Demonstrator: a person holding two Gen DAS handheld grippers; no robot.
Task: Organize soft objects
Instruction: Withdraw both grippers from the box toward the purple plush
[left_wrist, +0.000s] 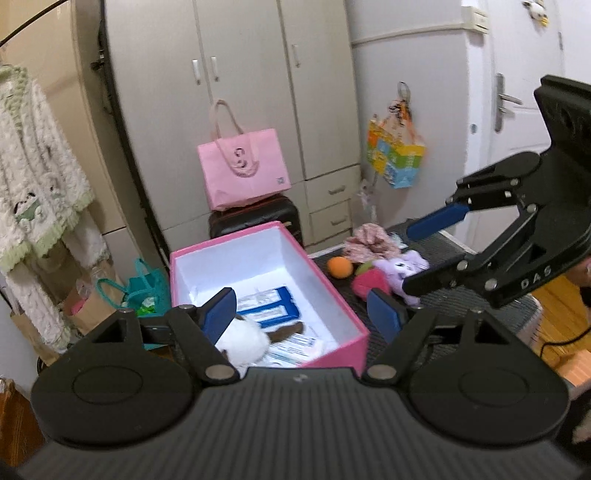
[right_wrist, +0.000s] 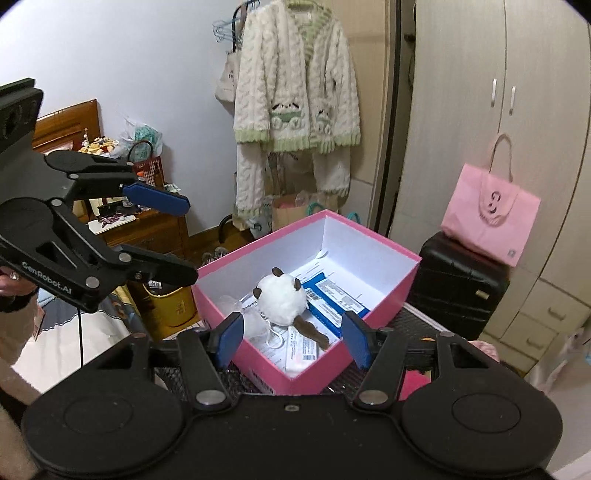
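Jaws of both grippers stand spread with nothing between them. Left gripper (left_wrist: 301, 314) and right gripper (right_wrist: 291, 334) tilt downward above the near edge of the pink box (right_wrist: 373, 306). White plush toy (right_wrist: 282, 301) lies inside the box just beyond the jaws, its brown tail (right_wrist: 314, 332) trailing toward the right gripper. Beyond the left jaws, on the surface (left_wrist: 436, 306), sit an orange ball (left_wrist: 340, 266), a pink plush (left_wrist: 371, 284) and a purple plush (left_wrist: 404, 266).

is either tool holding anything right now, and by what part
Nothing is held. The left tool and right tool both stand open and empty above the pink box; the white plush lies loose inside.
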